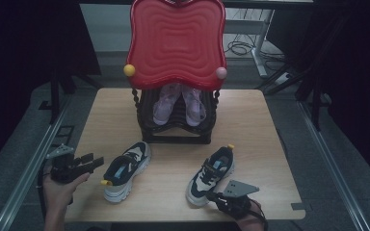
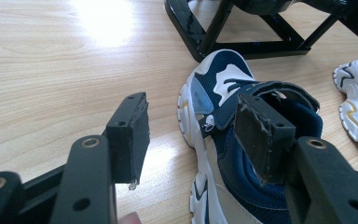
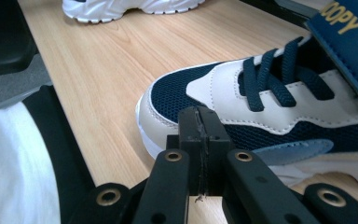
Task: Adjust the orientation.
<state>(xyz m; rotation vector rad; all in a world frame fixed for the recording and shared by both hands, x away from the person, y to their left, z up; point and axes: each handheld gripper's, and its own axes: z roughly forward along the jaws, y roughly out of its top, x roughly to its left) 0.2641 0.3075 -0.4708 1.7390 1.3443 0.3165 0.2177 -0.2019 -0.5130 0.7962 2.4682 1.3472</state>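
At a wooden table [image 1: 260,115], the left gripper [image 1: 92,161], jaws spread wide and holding nothing, points at the heel of the left sneaker [image 1: 125,171] in front of the black rack [image 1: 176,126], seemingly lined up to grasp it. Right of that shoe lies the right sneaker [image 1: 211,175], angled toward the rack; the right gripper [image 1: 215,196], jaws pressed together and empty, rests at its toe. Pink sandals [image 1: 179,103] sit in the rack beneath a red tray [image 1: 176,41].
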